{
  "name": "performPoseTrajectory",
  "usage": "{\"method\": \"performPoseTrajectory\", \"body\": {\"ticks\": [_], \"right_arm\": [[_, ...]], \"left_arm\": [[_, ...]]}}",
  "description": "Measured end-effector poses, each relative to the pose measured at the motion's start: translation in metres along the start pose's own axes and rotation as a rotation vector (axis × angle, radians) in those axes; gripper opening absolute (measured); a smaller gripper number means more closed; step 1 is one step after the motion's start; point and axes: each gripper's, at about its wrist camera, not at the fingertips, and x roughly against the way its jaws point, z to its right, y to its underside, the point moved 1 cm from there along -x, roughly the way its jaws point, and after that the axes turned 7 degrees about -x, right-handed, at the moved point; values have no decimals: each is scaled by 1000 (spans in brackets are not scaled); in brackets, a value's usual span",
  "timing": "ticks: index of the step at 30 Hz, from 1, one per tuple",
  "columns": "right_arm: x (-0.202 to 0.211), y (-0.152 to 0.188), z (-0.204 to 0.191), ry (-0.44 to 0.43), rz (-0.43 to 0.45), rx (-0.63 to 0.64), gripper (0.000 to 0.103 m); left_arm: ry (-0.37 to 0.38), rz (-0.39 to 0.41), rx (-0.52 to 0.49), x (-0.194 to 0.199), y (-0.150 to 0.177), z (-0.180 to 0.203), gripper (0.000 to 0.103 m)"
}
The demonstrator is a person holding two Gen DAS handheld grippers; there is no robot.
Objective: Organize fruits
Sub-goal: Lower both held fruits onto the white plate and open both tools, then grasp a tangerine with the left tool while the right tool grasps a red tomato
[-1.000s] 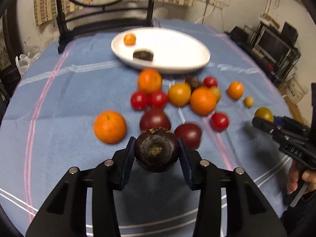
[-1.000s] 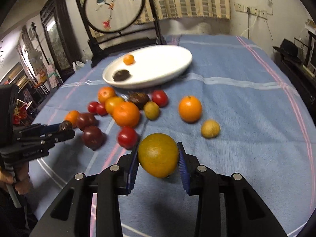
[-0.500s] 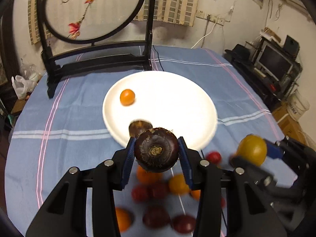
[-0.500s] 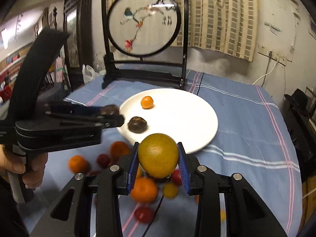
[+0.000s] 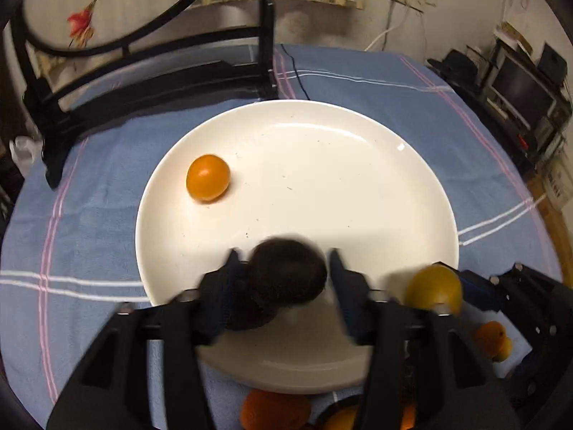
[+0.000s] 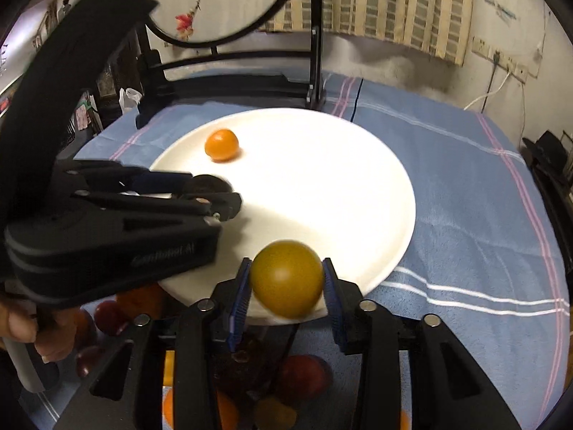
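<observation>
- The white plate [image 5: 358, 186] sits on the blue cloth [image 5: 89, 215].
- Your left gripper [image 5: 283, 279] is over the plate's near edge, jaws opening, with a gap beside the blurred dark fruit [image 5: 286, 276] between them.
- Your right gripper [image 6: 286, 286] is at the plate's near rim, jaws opening around the yellow fruit [image 6: 286, 277].
- A small orange [image 5: 207, 177] lies on the plate's left side.

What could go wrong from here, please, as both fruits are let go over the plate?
1. The yellow-green fruit sits at the near rim of the white plate as the right gripper opens; it may roll off onto the cloth.
2. The dark fruit, with the left gripper opening around it, could roll into the small orange fruit.
3. The grippers are close together and might collide.
</observation>
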Motion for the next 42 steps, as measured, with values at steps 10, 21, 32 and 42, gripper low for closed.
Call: {"method": "performPoseTrajectory", "body": {"ticks": [10, 21, 32, 42], "right_arm": [[51, 25, 9, -30, 49, -27, 55], [87, 96, -1, -59, 6, -46, 57], [71, 118, -26, -31, -71, -8, 56], [63, 121, -16, -81, -61, -65, 30]], "left_arm": [[1, 74, 49, 54, 34, -18, 81], [-12, 124, 180, 105, 130, -43, 89], [-38, 116, 194, 114, 184, -45, 92], [-75, 80, 185, 110, 200, -54, 92]]}}
